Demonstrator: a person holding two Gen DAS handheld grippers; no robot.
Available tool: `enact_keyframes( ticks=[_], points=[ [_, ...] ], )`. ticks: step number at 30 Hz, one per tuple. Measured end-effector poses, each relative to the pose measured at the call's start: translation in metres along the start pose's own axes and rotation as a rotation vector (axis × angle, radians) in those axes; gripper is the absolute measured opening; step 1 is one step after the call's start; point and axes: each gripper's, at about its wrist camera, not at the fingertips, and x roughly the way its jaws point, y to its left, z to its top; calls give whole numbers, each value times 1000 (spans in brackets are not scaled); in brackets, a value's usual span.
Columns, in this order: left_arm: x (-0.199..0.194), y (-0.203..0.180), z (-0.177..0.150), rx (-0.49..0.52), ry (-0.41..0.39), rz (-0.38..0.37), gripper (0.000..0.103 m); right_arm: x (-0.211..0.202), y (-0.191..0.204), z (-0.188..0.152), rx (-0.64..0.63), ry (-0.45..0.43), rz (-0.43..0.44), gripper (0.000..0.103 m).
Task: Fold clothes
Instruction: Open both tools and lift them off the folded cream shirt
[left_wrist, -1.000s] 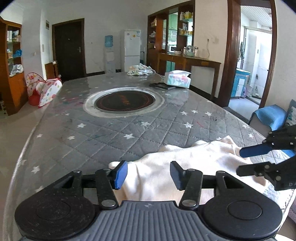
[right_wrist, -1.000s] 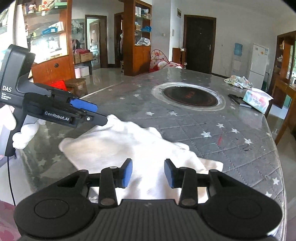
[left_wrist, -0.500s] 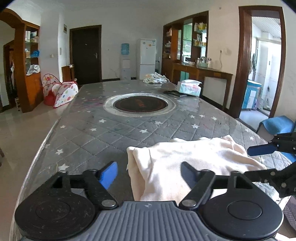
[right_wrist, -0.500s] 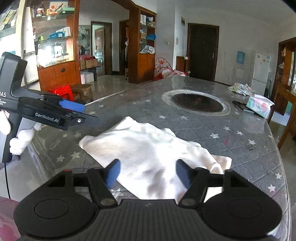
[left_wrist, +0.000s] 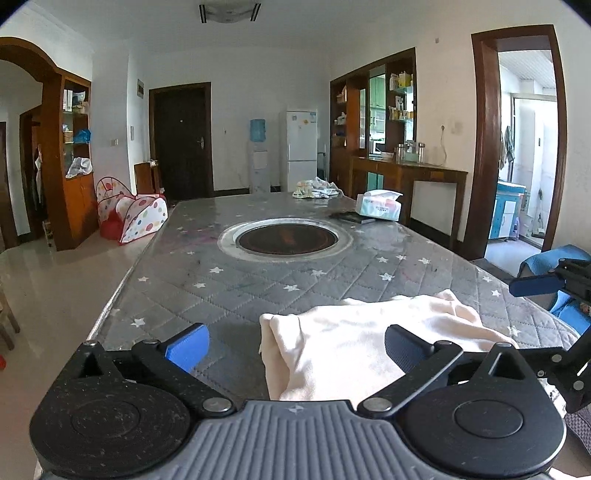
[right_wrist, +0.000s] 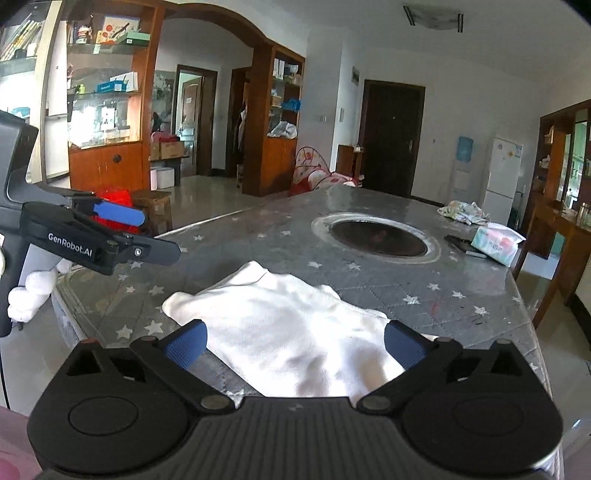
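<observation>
A cream-white garment (left_wrist: 362, 332) lies rumpled and partly folded on the near end of a grey star-quilted table (left_wrist: 258, 280); it also shows in the right wrist view (right_wrist: 295, 325). My left gripper (left_wrist: 295, 343) is open and empty, raised above the garment's left edge. My right gripper (right_wrist: 293, 341) is open and empty, raised above the garment's near side. Each gripper shows in the other's view: the left one (right_wrist: 122, 229) at the left, the right one (left_wrist: 546, 291) at the right edge.
A round dark hotplate (left_wrist: 286, 240) is set in the table's middle. A tissue pack (left_wrist: 378, 206), a dark flat object (left_wrist: 351, 218) and a crumpled cloth (left_wrist: 316, 188) lie at the far end. A blue chair (left_wrist: 557, 258) stands right of the table.
Both grippers opened wide and rose back from the garment, which now lies released on the table.
</observation>
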Motion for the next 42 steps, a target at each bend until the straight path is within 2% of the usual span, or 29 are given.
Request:
enact_keyframes(
  ticks=[3, 11, 21, 27, 32, 42],
  points=[
    [-2, -1, -1, -8, -5, -5, 103, -4, 3, -1, 4, -24, -9, 103],
    [-5, -5, -4, -3, -15, -40, 103, -8, 11, 1, 38, -40, 34, 103],
    [-2, 8, -13, -36, 10, -29, 103, -1, 24, 7, 42, -33, 72, 103],
    [6, 22, -17, -61, 36, -29, 103, 14, 33, 7, 23, 24, 88, 103],
    [15, 32, -18, -69, 51, -45, 103, 24, 44, 10, -5, 106, 70, 103],
    [29, 55, -16, -72, 71, -70, 103, 43, 66, 19, -71, 179, 71, 102]
  ],
)
